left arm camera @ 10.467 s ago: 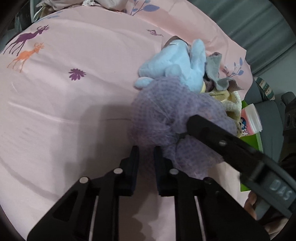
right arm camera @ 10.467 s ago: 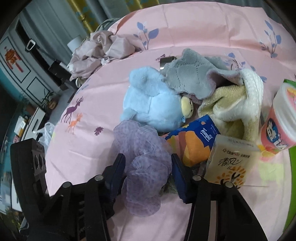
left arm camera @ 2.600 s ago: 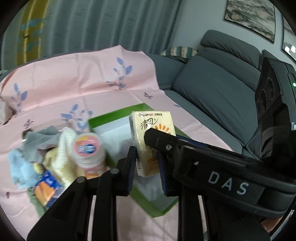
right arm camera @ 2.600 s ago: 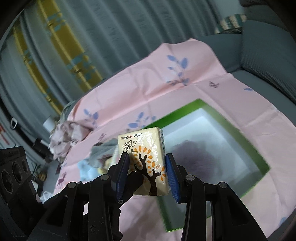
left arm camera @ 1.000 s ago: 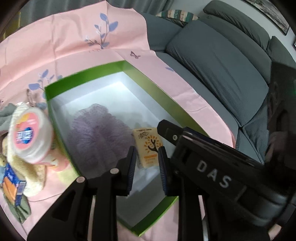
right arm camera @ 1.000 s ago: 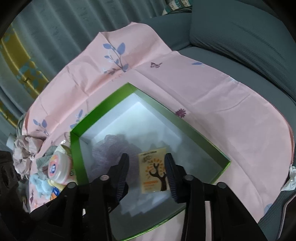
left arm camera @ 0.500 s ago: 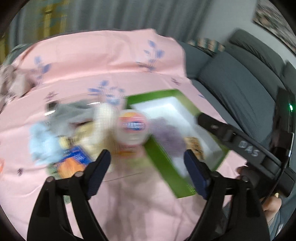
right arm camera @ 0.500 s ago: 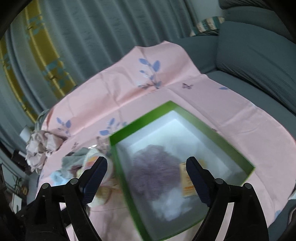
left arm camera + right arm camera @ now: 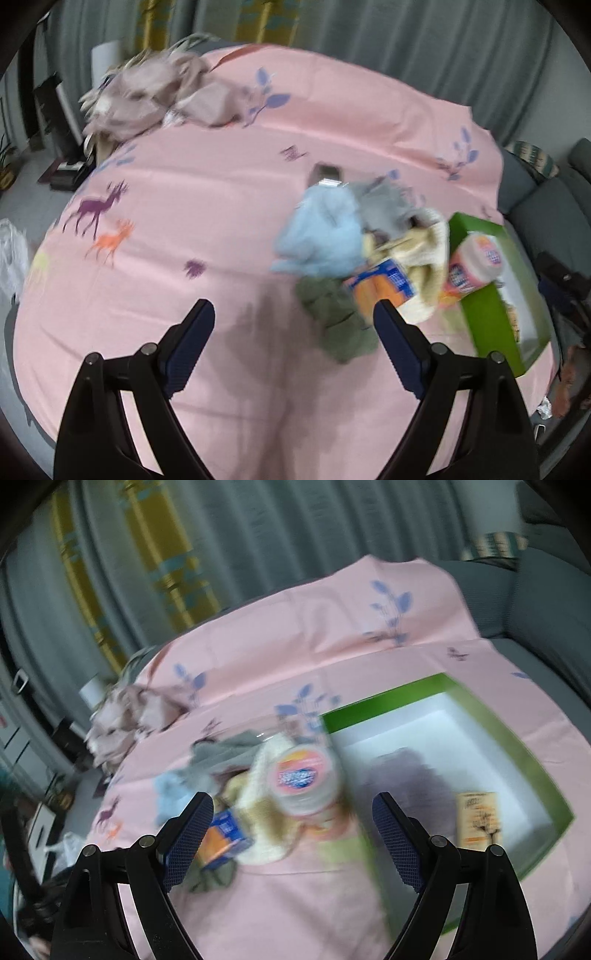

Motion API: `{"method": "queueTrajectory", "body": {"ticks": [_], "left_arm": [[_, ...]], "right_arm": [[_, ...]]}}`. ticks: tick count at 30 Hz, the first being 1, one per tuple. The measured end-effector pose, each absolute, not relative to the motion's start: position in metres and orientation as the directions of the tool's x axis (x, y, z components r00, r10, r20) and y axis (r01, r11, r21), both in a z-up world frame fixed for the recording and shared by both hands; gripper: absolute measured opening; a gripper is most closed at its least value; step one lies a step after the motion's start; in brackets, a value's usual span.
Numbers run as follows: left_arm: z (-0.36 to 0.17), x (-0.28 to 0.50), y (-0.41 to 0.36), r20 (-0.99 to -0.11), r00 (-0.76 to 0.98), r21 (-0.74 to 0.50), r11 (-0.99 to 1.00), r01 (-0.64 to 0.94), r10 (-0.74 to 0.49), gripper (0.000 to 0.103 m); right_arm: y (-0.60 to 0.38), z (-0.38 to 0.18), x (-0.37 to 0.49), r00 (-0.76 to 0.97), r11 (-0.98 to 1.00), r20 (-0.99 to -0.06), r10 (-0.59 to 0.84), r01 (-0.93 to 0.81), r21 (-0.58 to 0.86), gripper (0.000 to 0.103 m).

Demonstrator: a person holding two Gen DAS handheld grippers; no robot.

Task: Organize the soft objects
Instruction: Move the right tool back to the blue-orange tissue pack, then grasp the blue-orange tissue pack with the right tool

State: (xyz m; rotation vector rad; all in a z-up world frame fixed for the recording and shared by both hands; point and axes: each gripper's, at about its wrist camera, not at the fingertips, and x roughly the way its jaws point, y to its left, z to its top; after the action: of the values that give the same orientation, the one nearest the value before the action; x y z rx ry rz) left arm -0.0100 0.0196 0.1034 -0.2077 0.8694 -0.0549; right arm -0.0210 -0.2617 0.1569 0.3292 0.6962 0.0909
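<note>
Soft things lie heaped on the pink sheet [image 9: 221, 229] just beside the green box's [image 9: 384, 701] near-left corner: a blue plush [image 9: 325, 229], a grey cloth [image 9: 384, 203], a cream towel [image 9: 424, 251], an olive cloth [image 9: 336, 314] and an orange tissue pack [image 9: 384, 284]; a pink tub [image 9: 303, 779] leans against the heap at the box wall. We judge the heap sits there because it is the stock not yet sorted, close to the box for short carries.

Inside the box we see a purple pouf [image 9: 410, 775] and a yellow tissue pack [image 9: 476, 819] toward its right wall; they look already put away.

Our left gripper [image 9: 291, 321] hangs over bare sheet near the heap, its jaws opening wide with nothing between them; the right gripper [image 9: 291, 812] stands over the heap and the box's left wall, jaws spread and empty; we take both to be readied for the next pick.

The right view shows the box floor and what lies in it; the left view shows only the box's outer wall and a sliver of the inside; it alone shows the far left of the sheet, with a crumpled mauve garment [image 9: 159, 96]. Both views are blurred.
</note>
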Motion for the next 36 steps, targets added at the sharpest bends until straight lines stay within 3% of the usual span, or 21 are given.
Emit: {"method": "queueTrajectory", "body": {"ticks": [5,11,18,26,29,36], "left_arm": [[0.077,-0.005,0.03,-0.787,0.615,-0.14,0.985,-0.1,-0.05,0.087],[0.072,-0.006,0.04,-0.795,0.604,-0.143,0.985,-0.095,-0.058,0.087],[0.07,-0.005,0.051,-0.808,0.589,-0.137,0.977,-0.163,-0.015,0.087],[0.074,-0.005,0.057,-0.804,0.592,-0.173,0.972,-0.158,-0.047,0.087],[0.076,-0.007,0.055,-0.799,0.599,-0.174,0.973,-0.149,-0.052,0.087],[0.078,-0.009,0.056,-0.795,0.606,-0.169,0.973,-0.154,-0.042,0.087]], "right_arm": [[-0.213,0.142,-0.005,0.663,0.928,-0.668,0.337,-0.116,0.353,0.088],[-0.163,0.12,0.029,0.536,0.943,-0.776,0.333,-0.181,0.28,0.088],[-0.113,0.083,0.071,0.43,0.962,-0.878,0.21,-0.251,0.107,0.088],[-0.11,0.061,0.079,0.452,0.968,-0.885,0.109,-0.25,-0.009,0.088],[-0.107,0.057,0.078,0.471,0.966,-0.878,0.079,-0.255,-0.05,0.077],[-0.11,0.069,0.068,0.498,0.965,-0.861,0.101,-0.26,-0.038,0.066]]}}
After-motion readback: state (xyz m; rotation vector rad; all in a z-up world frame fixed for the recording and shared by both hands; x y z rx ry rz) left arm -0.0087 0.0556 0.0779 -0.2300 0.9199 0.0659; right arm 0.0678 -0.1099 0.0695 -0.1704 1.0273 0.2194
